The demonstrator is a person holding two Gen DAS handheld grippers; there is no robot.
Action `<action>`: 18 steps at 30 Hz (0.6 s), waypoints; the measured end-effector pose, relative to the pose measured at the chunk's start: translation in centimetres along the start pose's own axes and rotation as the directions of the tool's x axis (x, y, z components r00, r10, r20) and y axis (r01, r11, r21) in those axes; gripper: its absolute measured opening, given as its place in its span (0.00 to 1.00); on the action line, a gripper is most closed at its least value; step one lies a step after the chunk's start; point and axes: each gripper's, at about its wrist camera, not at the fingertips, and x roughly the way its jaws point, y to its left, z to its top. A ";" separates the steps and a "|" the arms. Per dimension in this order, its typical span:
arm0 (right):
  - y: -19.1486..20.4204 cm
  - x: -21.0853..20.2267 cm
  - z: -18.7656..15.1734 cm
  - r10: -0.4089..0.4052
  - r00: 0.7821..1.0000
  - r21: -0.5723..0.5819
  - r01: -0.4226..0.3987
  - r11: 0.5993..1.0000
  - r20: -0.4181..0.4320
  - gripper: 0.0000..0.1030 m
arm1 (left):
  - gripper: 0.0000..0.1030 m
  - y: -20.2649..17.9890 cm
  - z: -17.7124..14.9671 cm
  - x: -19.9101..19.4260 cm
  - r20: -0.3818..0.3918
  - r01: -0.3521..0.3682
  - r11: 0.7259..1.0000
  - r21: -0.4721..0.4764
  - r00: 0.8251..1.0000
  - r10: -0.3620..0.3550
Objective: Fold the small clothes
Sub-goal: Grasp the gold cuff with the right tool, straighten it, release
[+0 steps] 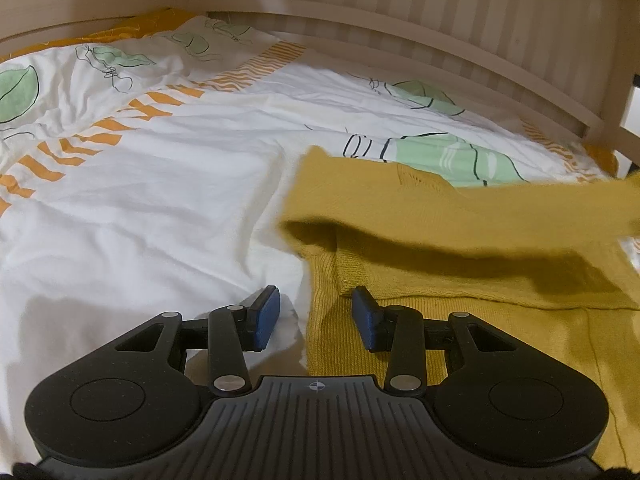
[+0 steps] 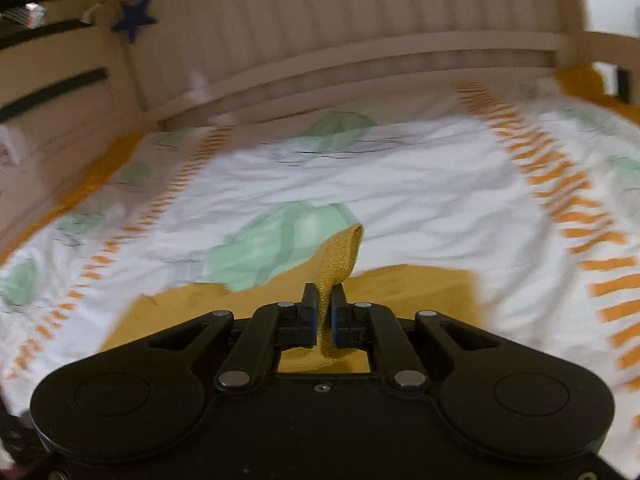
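A mustard-yellow knit garment point(image 1: 460, 220) lies on the bed at the right of the left wrist view, with one part lifted and stretched off to the right. My left gripper point(image 1: 316, 318) is open and empty, low over the garment's left edge, its right finger above the knit. My right gripper point(image 2: 324, 314) is shut on a strip of the yellow garment point(image 2: 340, 260), which stands up between the pads. The rest of the garment point(image 2: 400, 292) lies below it. The right wrist view is motion-blurred.
The bed is covered by a white duvet point(image 1: 160, 200) with green leaf prints and orange stripes. A cream slatted bed rail point(image 1: 440, 40) runs along the far side. A blue star point(image 2: 134, 20) hangs on the rail at upper left.
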 end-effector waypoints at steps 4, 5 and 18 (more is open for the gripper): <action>-2.3 1.5 -1.1 -0.058 0.997 0.020 0.059 0.998 -0.053 0.12 | 0.38 0.0 0.0 0.0 0.000 0.001 1.000 -0.002 1.000 -0.001; -2.6 2.0 -1.5 -0.072 0.995 0.021 0.073 0.997 -0.067 0.12 | 0.38 0.0 0.0 0.0 0.000 0.001 1.000 -0.001 1.000 -0.001; -3.7 3.9 -5.2 -0.142 0.981 -0.004 0.142 0.990 -0.135 0.23 | 0.38 0.7 0.6 -0.4 -0.029 0.025 0.999 -0.022 0.999 -0.025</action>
